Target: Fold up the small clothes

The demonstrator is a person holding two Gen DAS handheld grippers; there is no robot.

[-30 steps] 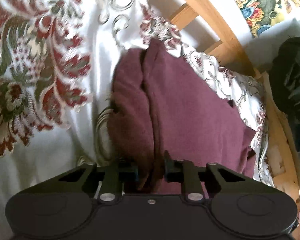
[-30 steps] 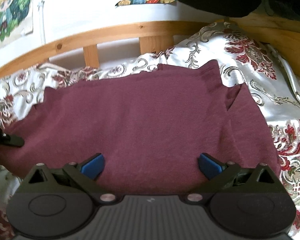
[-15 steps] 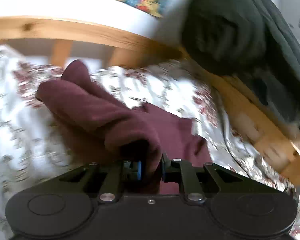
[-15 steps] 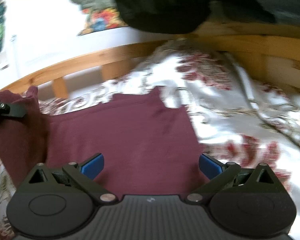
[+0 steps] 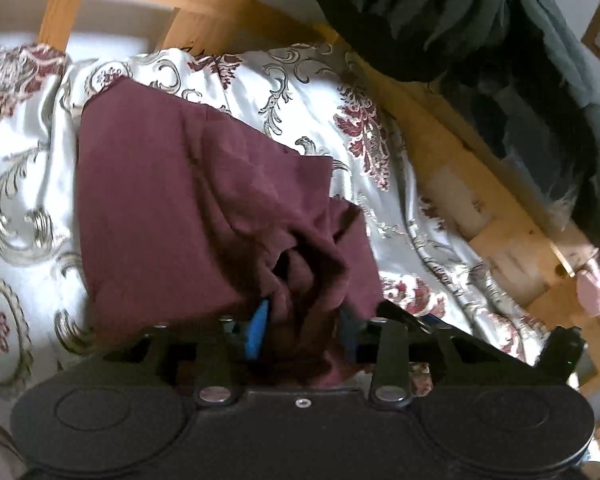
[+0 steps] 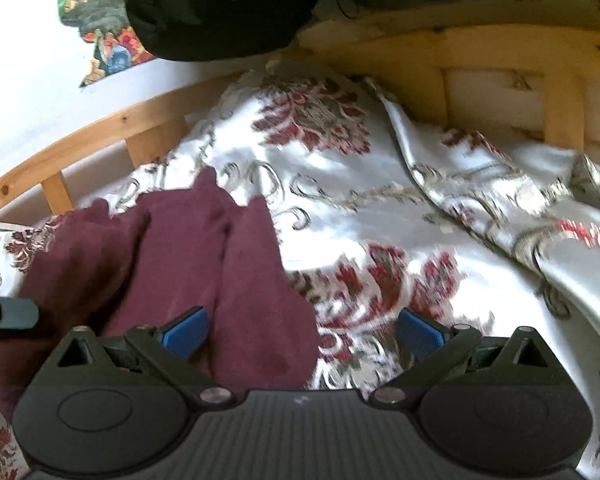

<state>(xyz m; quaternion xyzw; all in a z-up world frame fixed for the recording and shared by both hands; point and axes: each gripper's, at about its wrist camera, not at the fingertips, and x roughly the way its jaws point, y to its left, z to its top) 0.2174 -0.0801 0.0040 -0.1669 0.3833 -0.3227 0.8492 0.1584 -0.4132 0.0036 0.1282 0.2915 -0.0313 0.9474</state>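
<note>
- The maroon garment (image 5: 172, 208) lies on the bed, spread over a white satin bedspread (image 5: 308, 92) with red flowers and grey scrollwork; one side is doubled over the rest, leaving a thick folded layer with loose creases near the camera.
- In the right wrist view the same garment (image 6: 204, 264) sits at the left of the picture, with two pointed corners sticking up towards the headboard side.
- The left gripper (image 5: 304, 332) has a bunched fold of the maroon cloth between its blue-padded fingers; its jaws are opening, and a gap shows beside the left pad, so the cloth is no longer pinched.
- The right gripper (image 6: 302, 334) has its jaws spread wide and grips nothing; its left finger hangs over the garment's edge, its right over bare bedspread.
- A black tip of the left gripper shows at the left edge of the right wrist view.
- A wooden bed frame (image 5: 236, 8) with slats runs behind and beside the bedspread.
- Dark clothing (image 5: 440, 16) is heaped on the frame's corner.
- A colourful picture (image 6: 100, 24) hangs on the white wall.
</note>
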